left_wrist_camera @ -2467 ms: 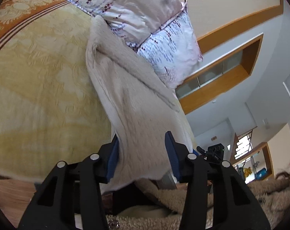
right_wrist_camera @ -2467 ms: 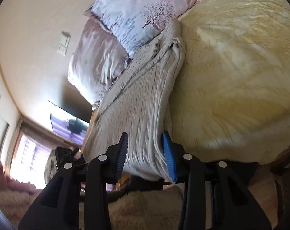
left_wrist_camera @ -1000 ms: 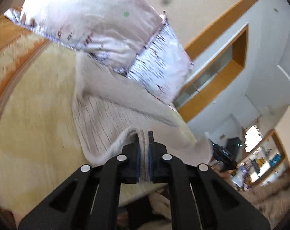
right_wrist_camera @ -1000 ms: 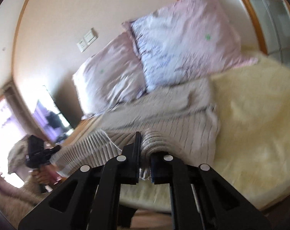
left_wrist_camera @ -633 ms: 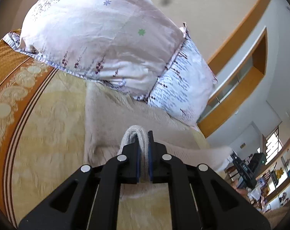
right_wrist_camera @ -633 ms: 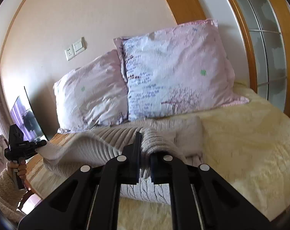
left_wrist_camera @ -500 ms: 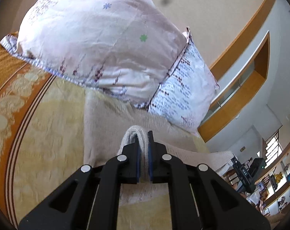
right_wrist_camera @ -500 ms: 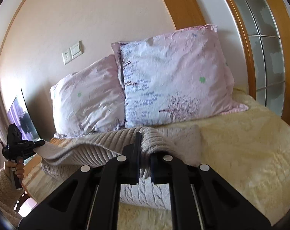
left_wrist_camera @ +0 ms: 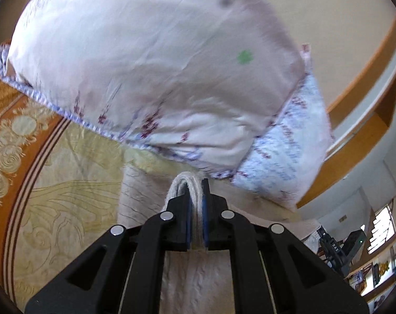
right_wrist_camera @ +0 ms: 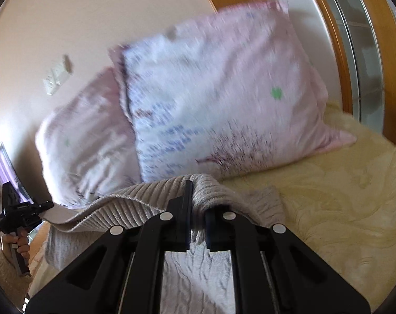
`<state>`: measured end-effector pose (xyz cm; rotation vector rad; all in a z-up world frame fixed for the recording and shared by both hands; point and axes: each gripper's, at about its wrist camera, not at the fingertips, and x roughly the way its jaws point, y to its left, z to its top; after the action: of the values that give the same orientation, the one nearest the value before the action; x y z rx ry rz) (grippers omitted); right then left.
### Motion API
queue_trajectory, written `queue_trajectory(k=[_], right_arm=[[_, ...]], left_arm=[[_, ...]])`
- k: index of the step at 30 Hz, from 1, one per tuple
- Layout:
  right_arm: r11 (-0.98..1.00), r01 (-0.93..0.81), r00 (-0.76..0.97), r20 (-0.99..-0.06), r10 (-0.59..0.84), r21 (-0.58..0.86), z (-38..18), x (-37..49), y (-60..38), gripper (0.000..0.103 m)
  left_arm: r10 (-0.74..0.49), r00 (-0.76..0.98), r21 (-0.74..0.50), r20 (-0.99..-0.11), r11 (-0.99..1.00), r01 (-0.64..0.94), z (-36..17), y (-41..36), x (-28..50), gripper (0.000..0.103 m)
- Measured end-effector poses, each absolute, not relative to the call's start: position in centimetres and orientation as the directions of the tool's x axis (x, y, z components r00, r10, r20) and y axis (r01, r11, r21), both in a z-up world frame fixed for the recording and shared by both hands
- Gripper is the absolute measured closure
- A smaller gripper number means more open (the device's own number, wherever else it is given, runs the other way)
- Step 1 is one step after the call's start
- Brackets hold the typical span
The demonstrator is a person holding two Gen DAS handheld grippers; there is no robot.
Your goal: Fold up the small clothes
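Note:
A beige cable-knit sweater [left_wrist_camera: 143,204] lies on the bed, its near end lifted and carried over the rest. My left gripper [left_wrist_camera: 195,196] is shut on a doubled edge of the knit, close below the pillows. In the right wrist view my right gripper [right_wrist_camera: 198,196] is shut on the ribbed hem of the sweater [right_wrist_camera: 135,204], which stretches away leftward to the left gripper [right_wrist_camera: 40,205], held in a hand. The lower layer of the knit shows under both grippers.
Two pale pink printed pillows [left_wrist_camera: 150,78] [right_wrist_camera: 218,110] stand just ahead against the wall. The yellow quilted bedspread [right_wrist_camera: 341,196] spreads to the right, with an orange patterned border [left_wrist_camera: 6,141] at the left. A wood-framed window ledge [right_wrist_camera: 360,52] runs along the right.
Both grippers have carried the gripped sweater edge forward over the bed toward the pillows, which now fill much more of each view. The grips have stayed shut.

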<state>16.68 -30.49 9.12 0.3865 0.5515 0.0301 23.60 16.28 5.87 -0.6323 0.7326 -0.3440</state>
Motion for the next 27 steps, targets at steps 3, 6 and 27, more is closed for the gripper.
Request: queue_trajectory(k=[3, 6, 27], right_arm=[[0.906, 0.176, 0.780, -0.616, 0.110, 0.385, 6.5, 19.2, -31.4, 0.095], [0.867, 0.257, 0.707, -0.695, 0.133, 0.427, 4.6, 20.9, -32.2, 0.089], [0.913, 0.215, 0.703, -0.703, 0.102, 0.346, 6.1, 12.0, -34.9, 0.056]], left_arm=[[-0.500, 0.662, -0.655, -0.558, 0.756, 0.018, 3.4, 16.0, 25.7, 0.097], [-0.495, 0.627, -0.654, -0.602, 0.756, -0.032, 1.7, 15.4, 27.1, 0.094], [-0.441, 0.646, -0.524, -0.623, 0.848, 0.073, 4.5, 16.3, 18.6, 0.045]])
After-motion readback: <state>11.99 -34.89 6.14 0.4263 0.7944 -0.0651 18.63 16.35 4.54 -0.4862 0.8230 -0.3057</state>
